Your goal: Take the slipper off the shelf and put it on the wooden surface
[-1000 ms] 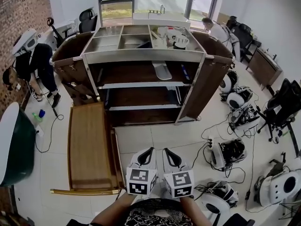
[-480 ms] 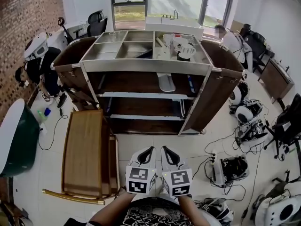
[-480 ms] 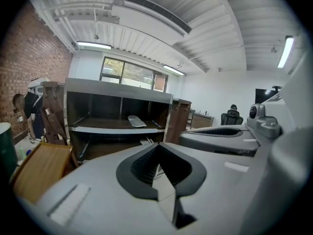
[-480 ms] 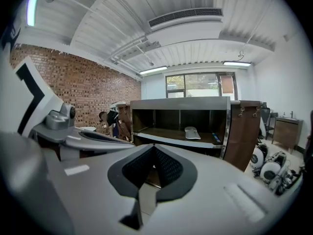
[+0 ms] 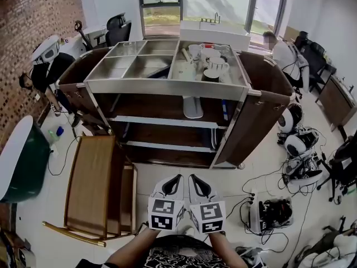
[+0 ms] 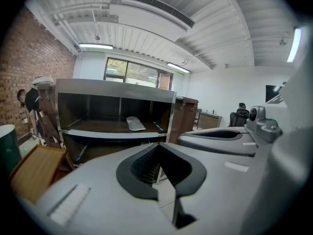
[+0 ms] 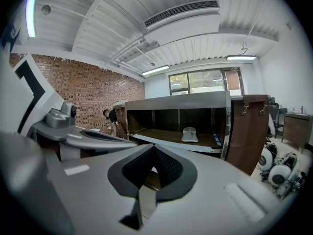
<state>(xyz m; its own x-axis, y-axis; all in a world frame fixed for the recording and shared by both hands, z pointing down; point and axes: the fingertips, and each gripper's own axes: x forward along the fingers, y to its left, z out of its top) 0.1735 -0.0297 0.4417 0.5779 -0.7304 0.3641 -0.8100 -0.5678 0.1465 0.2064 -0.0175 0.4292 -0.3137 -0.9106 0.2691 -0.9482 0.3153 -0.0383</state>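
**Both grippers shut and empty, slipper on the shelf**

The pale, flat, oval slipper (image 5: 193, 106) lies on the dark wooden upper board of the steel-framed shelf (image 5: 167, 120), toward its right end. The left gripper (image 5: 174, 178) and right gripper (image 5: 196, 178), smooth grey shells with black ridged pads, sit side by side well short of the shelf. Each has its jaws pressed together on nothing. The wooden surface (image 5: 89, 183), a brown rectangular slab, lies left of the grippers.

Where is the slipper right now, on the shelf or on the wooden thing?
On the shelf. The slipper lies flat on the upper shelf, apart from the wooden surface.
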